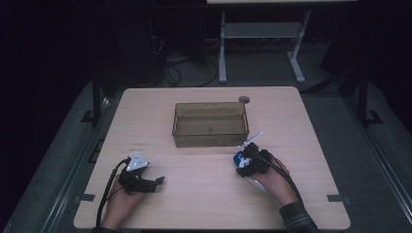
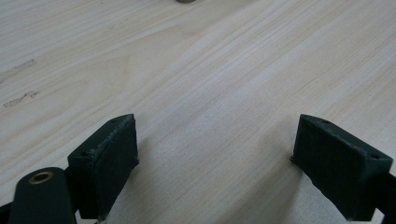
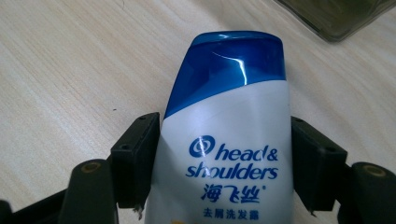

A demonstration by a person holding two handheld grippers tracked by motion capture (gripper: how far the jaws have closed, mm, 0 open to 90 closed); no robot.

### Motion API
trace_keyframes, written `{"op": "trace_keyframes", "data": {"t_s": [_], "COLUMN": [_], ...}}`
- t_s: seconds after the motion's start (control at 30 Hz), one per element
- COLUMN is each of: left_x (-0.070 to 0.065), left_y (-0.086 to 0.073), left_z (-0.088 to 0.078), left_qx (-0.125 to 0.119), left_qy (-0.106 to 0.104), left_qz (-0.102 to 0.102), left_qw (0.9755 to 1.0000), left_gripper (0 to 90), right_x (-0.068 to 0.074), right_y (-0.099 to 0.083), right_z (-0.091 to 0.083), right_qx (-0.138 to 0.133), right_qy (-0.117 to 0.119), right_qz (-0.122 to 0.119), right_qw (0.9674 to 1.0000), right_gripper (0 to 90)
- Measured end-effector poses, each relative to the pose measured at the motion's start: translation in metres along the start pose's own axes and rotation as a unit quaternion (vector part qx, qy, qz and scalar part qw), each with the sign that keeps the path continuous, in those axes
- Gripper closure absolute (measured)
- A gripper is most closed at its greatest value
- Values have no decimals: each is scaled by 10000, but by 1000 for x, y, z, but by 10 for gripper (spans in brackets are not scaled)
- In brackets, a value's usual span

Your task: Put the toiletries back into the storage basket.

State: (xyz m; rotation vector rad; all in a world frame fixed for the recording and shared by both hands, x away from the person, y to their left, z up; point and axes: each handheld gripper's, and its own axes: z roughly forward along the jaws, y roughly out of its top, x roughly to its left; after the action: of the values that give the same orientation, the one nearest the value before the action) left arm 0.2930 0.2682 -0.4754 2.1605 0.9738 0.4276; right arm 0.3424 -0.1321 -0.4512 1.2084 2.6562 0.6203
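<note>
Our right gripper's jaws are clamped on the flanks of one white shampoo bottle, its blue cap pointing away toward the bin. We judge the side grip suits the bottle's flat body and leaves the cap end free to go in first. In the high view the bottle lies at the right near part of the table, just short of the single translucent bin. Our left gripper rests at the near left, jaws spread and empty, apparently kept clear.
</note>
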Motion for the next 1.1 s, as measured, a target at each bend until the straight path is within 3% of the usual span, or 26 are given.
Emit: {"op": "trace_keyframes", "data": {"t_s": [0.4,0.8,1.1], "left_x": [0,0,0], "left_y": [0,0,0], "left_z": [0,0,0], "left_qx": [-3,-3,-4], "left_qy": [-4,-5,-6], "left_qz": [-3,0,-3], "left_qw": [10000,10000,10000], "left_gripper": [127,127,127], "right_x": [-4,-9,-10], "right_y": [-2,-9,-19], "right_z": [-2,-21,-42], "right_qx": [-21,-438,-876], "right_qy": [10,76,126], "right_qz": [96,223,309], "right_qw": [10000,9988,9956], "right_gripper": [328,330,333]}}
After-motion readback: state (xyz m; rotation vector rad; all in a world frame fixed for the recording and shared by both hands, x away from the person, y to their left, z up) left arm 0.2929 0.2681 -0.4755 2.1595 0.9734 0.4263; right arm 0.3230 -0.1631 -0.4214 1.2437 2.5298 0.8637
